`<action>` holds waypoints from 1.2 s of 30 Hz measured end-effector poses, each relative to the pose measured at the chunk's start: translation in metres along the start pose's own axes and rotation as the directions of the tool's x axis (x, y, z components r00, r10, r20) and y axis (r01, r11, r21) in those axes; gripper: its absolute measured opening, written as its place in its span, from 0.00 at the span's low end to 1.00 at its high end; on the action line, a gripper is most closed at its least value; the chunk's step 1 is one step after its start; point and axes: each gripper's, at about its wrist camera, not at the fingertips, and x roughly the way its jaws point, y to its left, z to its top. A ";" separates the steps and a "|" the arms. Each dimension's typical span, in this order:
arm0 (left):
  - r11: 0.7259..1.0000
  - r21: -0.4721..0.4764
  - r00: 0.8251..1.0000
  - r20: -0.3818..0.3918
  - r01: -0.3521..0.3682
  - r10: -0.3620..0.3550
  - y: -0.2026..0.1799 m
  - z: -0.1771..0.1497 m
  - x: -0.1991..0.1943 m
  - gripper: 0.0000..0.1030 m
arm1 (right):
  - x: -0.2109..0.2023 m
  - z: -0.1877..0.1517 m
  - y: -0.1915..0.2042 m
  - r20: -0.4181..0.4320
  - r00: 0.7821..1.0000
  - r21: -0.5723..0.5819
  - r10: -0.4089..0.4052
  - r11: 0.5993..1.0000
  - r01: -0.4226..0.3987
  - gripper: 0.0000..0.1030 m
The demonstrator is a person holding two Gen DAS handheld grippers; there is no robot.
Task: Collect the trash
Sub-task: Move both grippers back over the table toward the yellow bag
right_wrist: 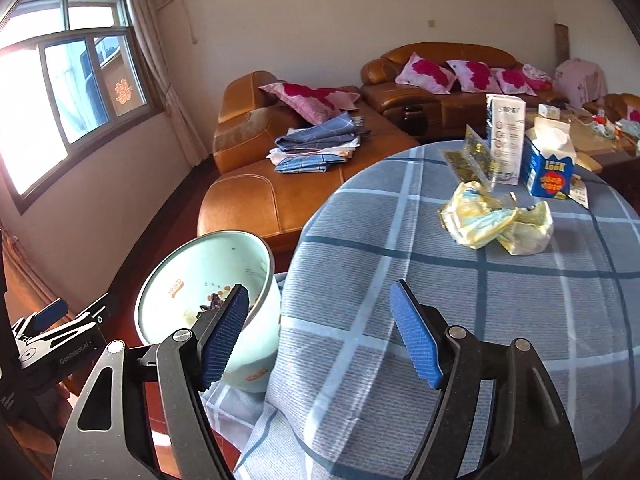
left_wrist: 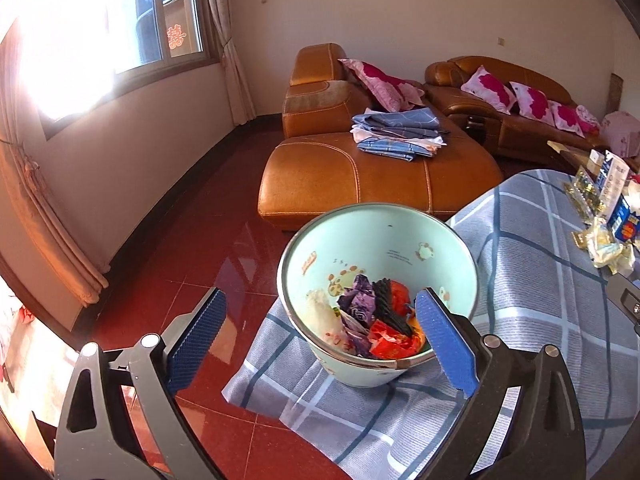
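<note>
- Two claws, our left claw (left_wrist: 320, 336) and right claw (right_wrist: 320, 332), are gaping wide, gripping nothing.
- We are hovering beside the bin (left_wrist: 372, 240), already holding scraps.
- Crumpled wrappers (right_wrist: 496, 220) are lying well apart on the surface (right_wrist: 440, 300), awaiting collection.

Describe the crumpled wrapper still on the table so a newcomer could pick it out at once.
Start at the round table under the blue plaid cloth. Towards its far side, just in front of the blue carton and the tall white box, lies a crumpled pale yellow plastic wrapper. It is the only soft, scrunched, shiny item there; its neighbours are rigid, upright boxes.
</note>
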 end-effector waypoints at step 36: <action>0.948 0.220 0.972 -0.095 0.229 -0.213 -0.158 -0.039 -0.013 0.92 | -0.064 -0.025 -0.176 0.033 0.968 0.276 -0.251 0.933 0.232 0.70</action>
